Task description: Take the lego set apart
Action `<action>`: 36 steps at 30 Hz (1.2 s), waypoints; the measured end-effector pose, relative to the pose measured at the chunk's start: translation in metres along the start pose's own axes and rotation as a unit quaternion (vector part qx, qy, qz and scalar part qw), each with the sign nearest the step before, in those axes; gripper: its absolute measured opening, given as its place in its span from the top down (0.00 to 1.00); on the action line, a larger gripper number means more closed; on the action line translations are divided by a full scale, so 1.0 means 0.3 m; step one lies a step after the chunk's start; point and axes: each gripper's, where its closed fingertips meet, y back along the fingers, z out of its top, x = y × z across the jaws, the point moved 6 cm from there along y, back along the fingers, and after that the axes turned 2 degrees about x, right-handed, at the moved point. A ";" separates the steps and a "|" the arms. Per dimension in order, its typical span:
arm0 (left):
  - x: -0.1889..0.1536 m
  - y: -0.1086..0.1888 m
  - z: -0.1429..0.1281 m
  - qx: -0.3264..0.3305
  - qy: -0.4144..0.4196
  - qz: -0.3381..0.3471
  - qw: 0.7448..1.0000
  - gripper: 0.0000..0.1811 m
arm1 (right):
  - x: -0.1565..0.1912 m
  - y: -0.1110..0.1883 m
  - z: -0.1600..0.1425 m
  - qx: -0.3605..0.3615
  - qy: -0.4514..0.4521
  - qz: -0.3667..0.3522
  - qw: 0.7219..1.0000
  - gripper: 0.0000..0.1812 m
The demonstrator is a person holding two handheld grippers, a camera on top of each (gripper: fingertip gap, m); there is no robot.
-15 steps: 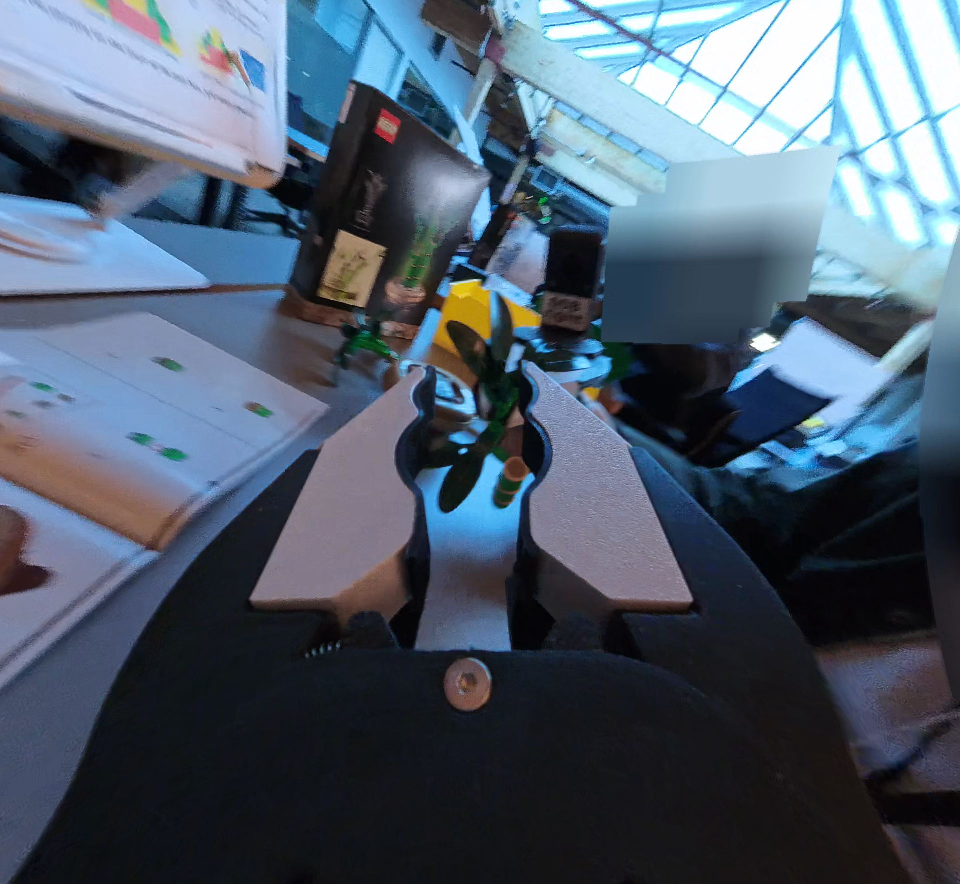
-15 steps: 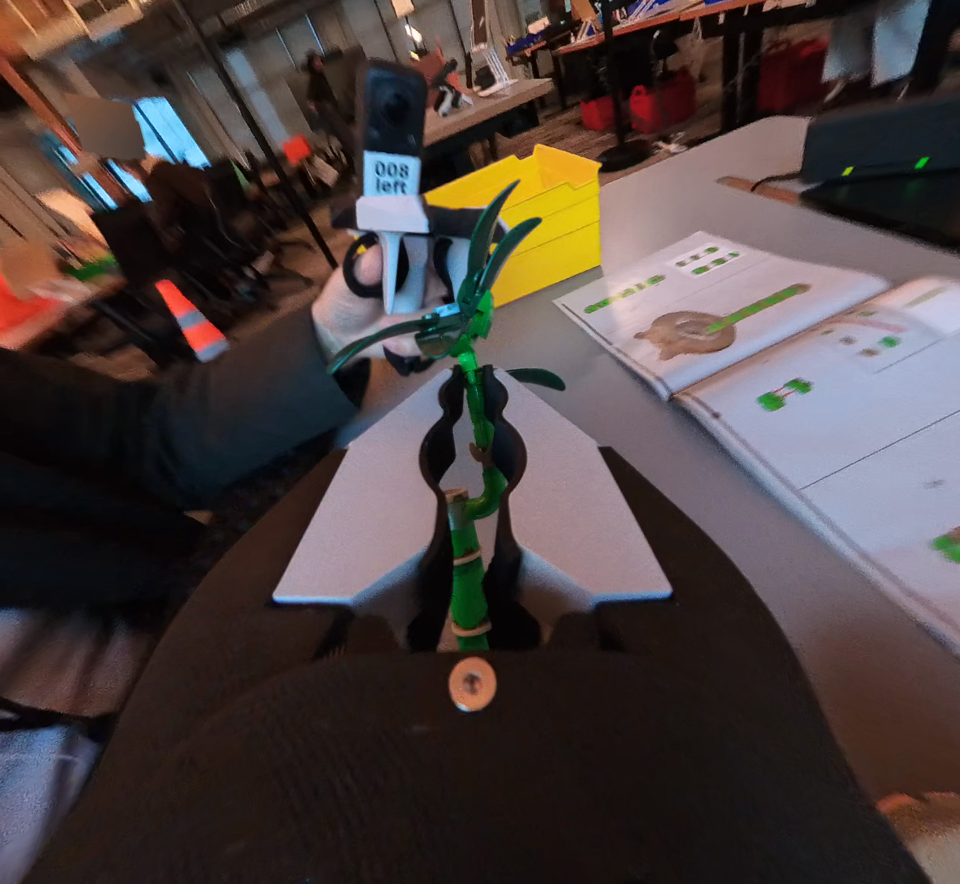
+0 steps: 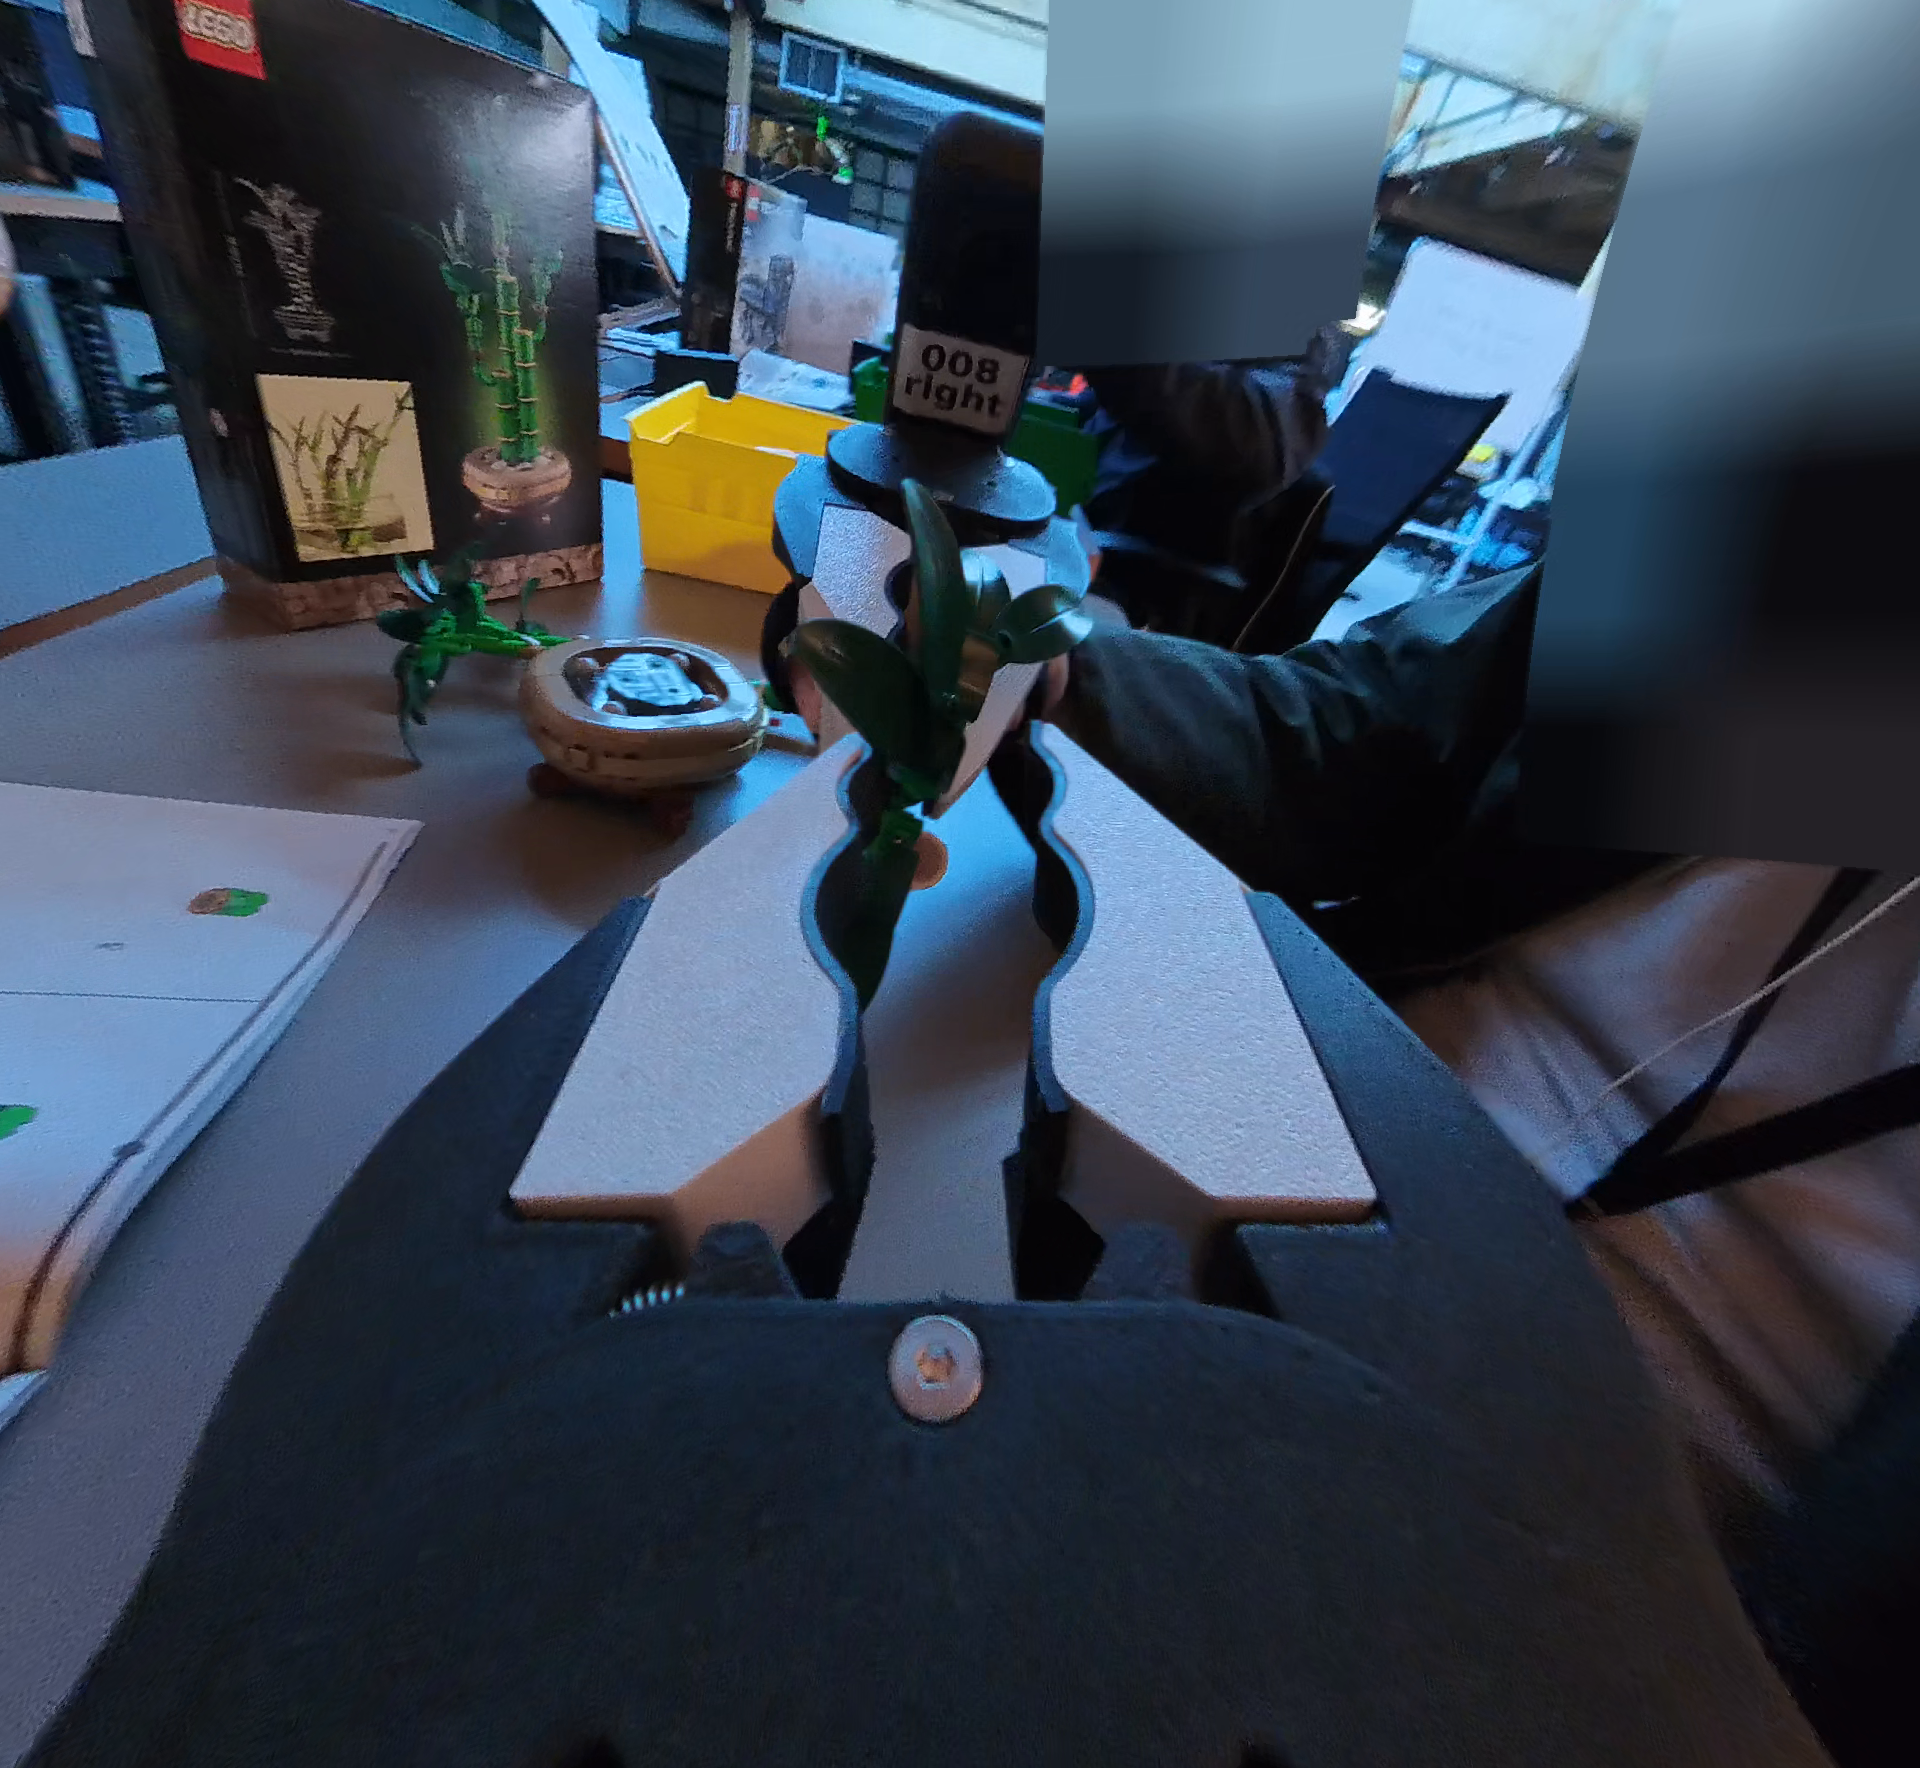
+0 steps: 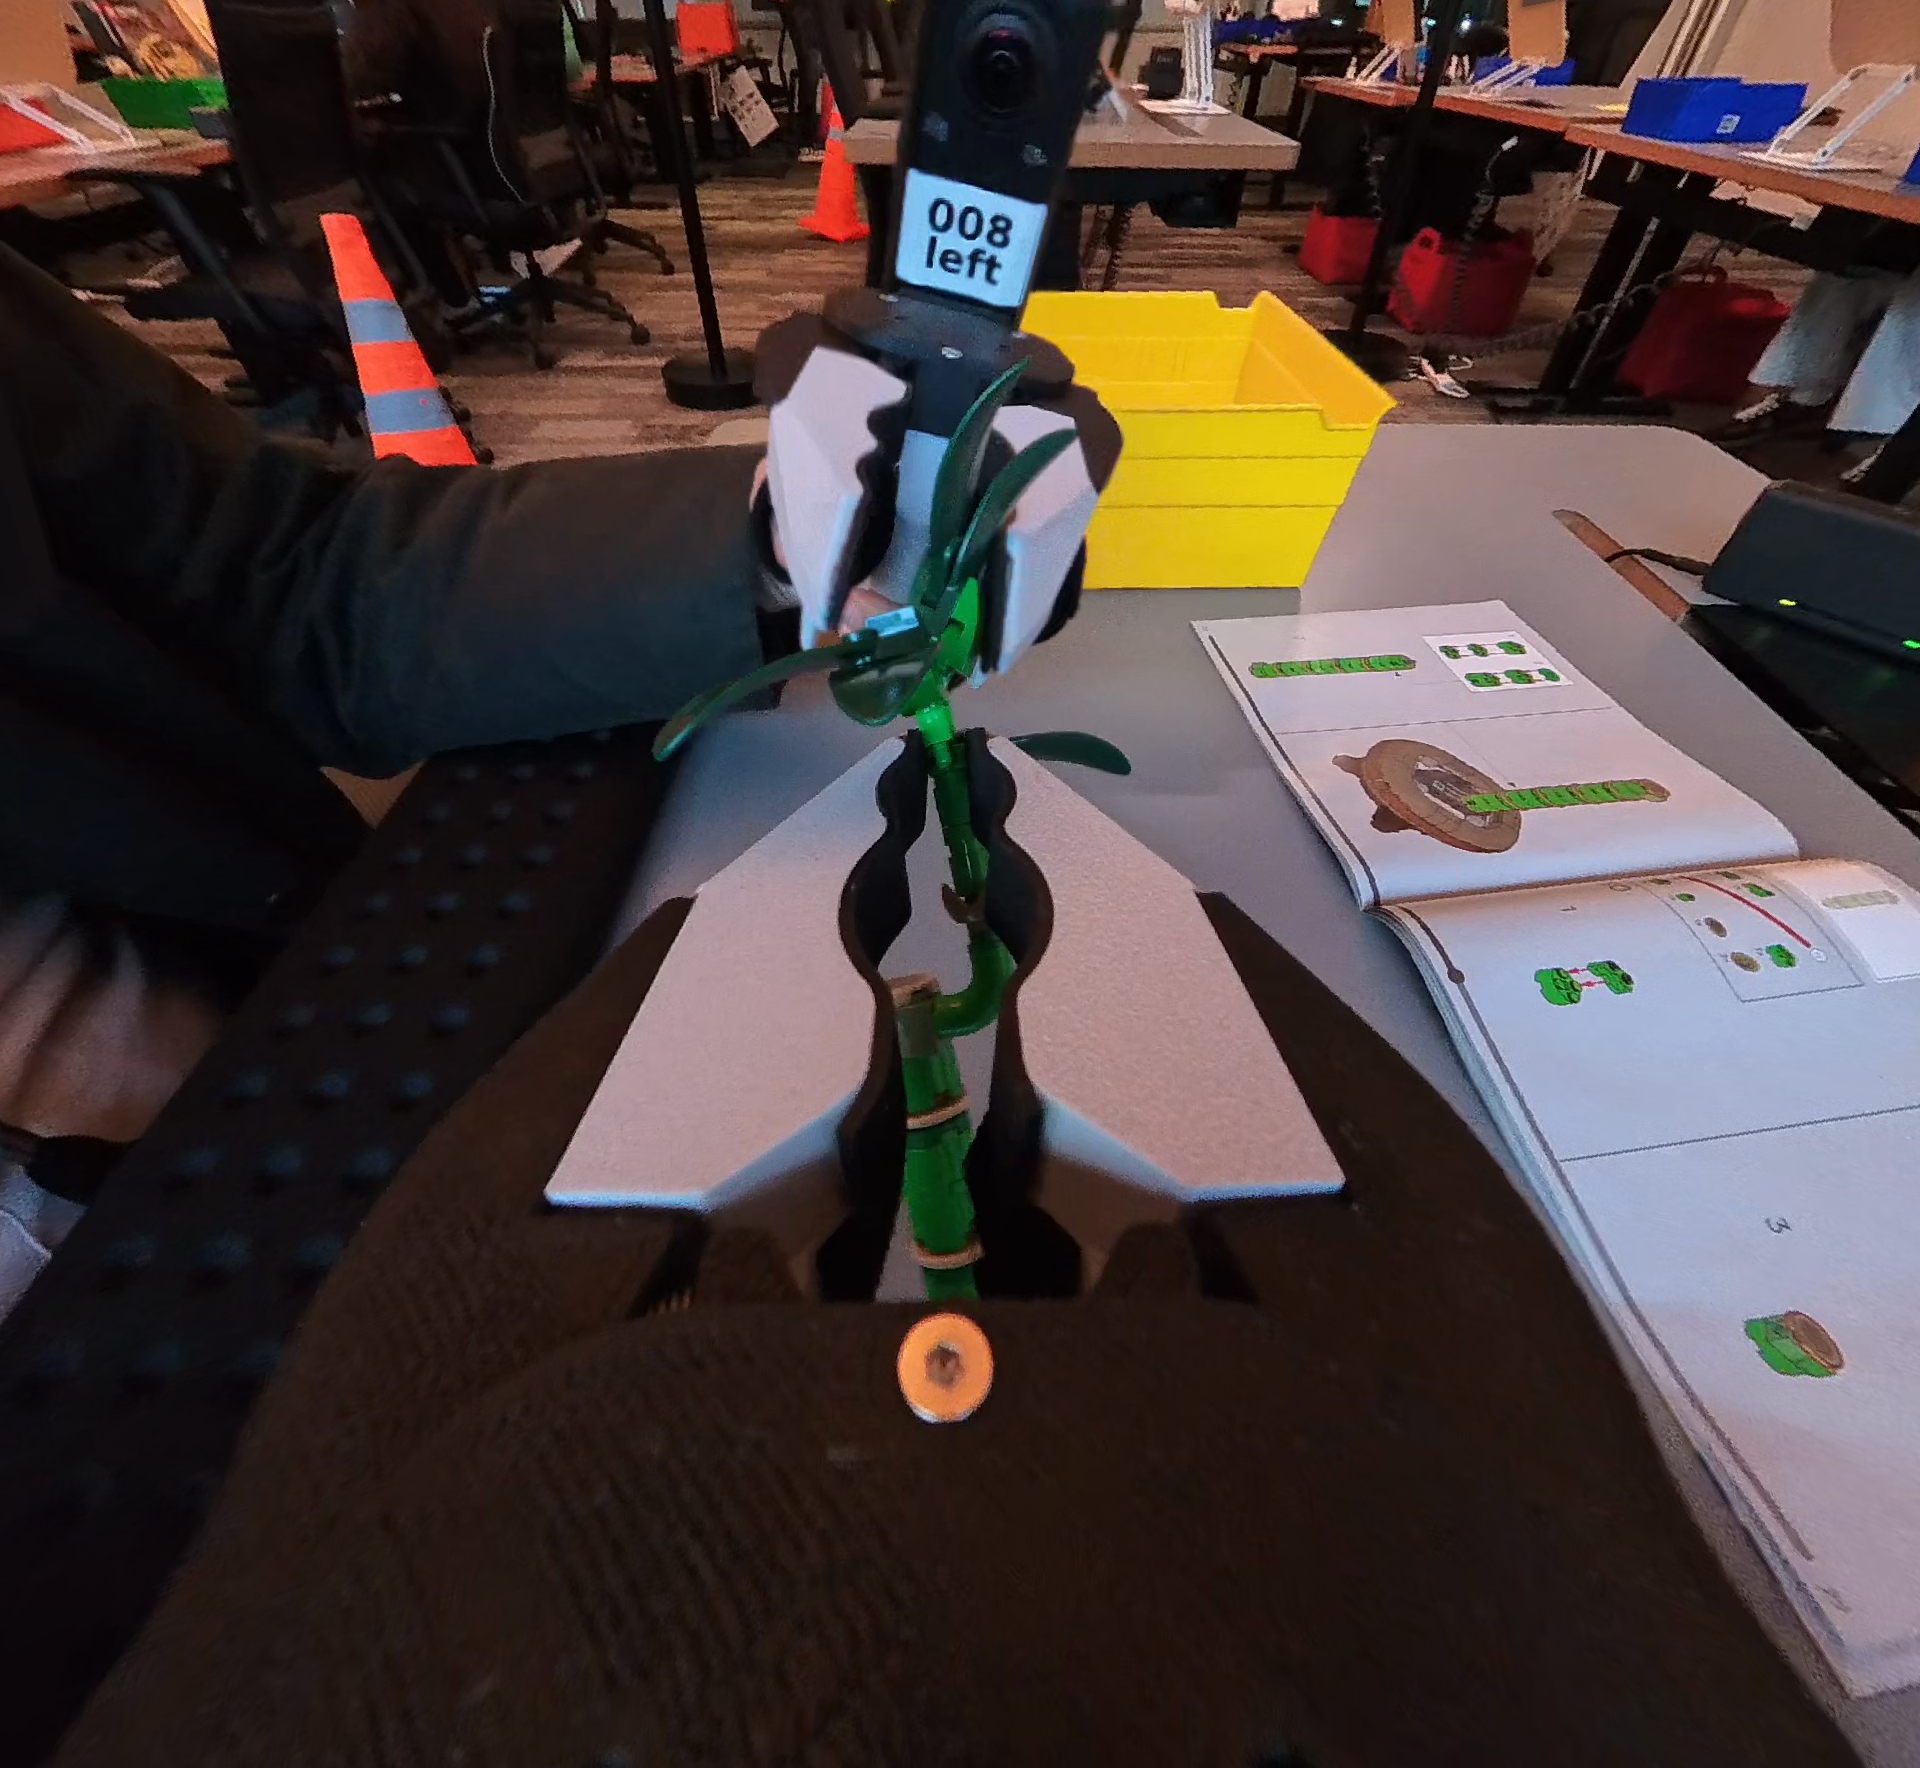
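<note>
Right gripper (image 4: 948,762): its jaws are closed on the green stalk (image 4: 940,1147). The stalk runs down the gap between them, and its thin top pokes out past the tips.
Left gripper (image 3: 940,783): its jaws are apart. The leaves (image 3: 925,658) sit between the tips, close to one finger. I cannot tell if they touch.
Stalk: it is held up in the air over the near edge of the desk (image 4: 1455,513), between the two grippers, which face each other.
Leaves: dark green, at the top of the stalk, spread out like a fan.
Pot (image 3: 644,705): a round tan one, standing on the desk behind the left gripper.
Loose plant bit (image 3: 447,627): green, lying on the desk just beside the pot, in front of the box.
Box (image 3: 353,284): dark, standing upright farther back on the desk.
Bin (image 4: 1216,440): yellow, at the far edge of the desk.
Booklet (image 4: 1558,887): open and flat on the desk, to the right of the right gripper.
</note>
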 end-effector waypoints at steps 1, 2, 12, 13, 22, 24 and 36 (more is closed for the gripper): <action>0.003 -0.001 -0.001 0.003 -0.012 0.013 1.000 0.89 | -0.003 0.002 0.000 -0.003 -0.008 0.002 1.000 0.97; 0.009 0.000 -0.002 0.004 -0.023 0.028 0.999 0.92 | -0.006 0.003 0.000 -0.006 -0.018 0.004 1.000 0.97; 0.018 0.006 0.019 -0.006 -0.172 0.150 0.974 0.94 | -0.065 -0.007 -0.012 -0.085 -0.233 0.063 0.967 0.97; 0.019 0.006 0.018 -0.008 -0.173 0.154 0.973 0.94 | -0.066 -0.009 -0.015 -0.087 -0.243 0.068 0.964 0.97; 0.038 -0.003 0.003 -0.012 -0.053 0.095 0.994 0.89 | -0.061 -0.014 -0.029 -0.056 -0.230 0.064 0.969 0.97; 0.040 -0.003 -0.002 -0.004 -0.053 0.094 0.994 0.93 | -0.060 -0.019 -0.035 -0.048 -0.230 0.064 0.970 0.97; 0.068 -0.008 0.005 -0.032 0.011 0.096 0.995 0.94 | -0.070 -0.034 -0.014 -0.101 -0.204 0.033 0.973 0.97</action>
